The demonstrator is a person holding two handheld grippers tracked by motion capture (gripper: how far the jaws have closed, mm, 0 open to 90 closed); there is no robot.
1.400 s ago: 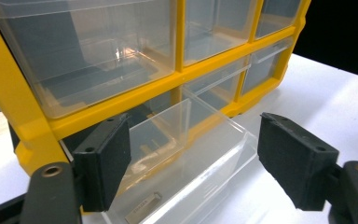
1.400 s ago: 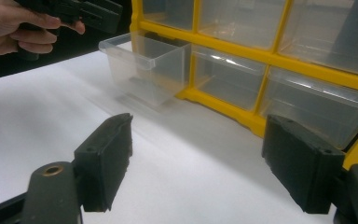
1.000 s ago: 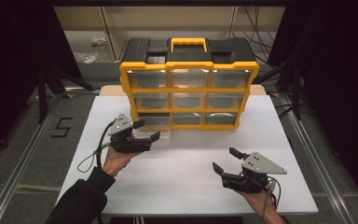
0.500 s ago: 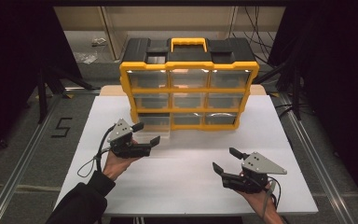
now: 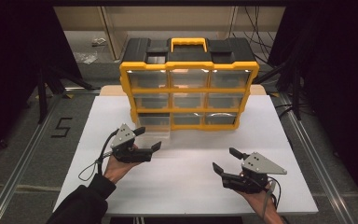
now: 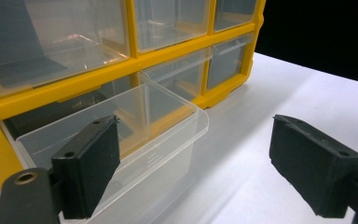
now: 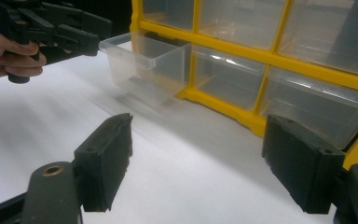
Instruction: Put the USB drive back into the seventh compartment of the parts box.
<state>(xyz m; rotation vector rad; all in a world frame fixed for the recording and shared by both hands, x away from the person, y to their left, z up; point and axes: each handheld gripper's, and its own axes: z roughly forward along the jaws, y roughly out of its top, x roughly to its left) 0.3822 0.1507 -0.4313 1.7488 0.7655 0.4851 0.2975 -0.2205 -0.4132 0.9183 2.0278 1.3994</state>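
- The clear drawer (image 6: 121,135) at the bottom left of the yellow organiser (image 5: 189,93) stands pulled well out of its slot, its front overhanging the white table (image 5: 186,186); its rear is still lodged in the frame. It looks empty, though the plastic is too clear to be sure.
- The left gripper (image 5: 145,139) sits just in front of that drawer, jaws spread wide and gripping nothing. In the left gripper view one pad (image 6: 89,163) lies close against the drawer's front corner; contact or a small gap cannot be settled.
- The right gripper (image 5: 224,160) is well apart, low over the table's right side, jaws likewise spread and empty, pointing towards the organiser's lower rows.
- The other eight drawers are seated flush in the frame.
- Judgement: the opening is largely done, with the drawer far enough out to reach inside. What remains is unsettled: either drawing it fully clear, or pushing it home. Nothing lies on the table to be loaded.
- Risk noted: a drawer this far out may tip or drop if nudged.
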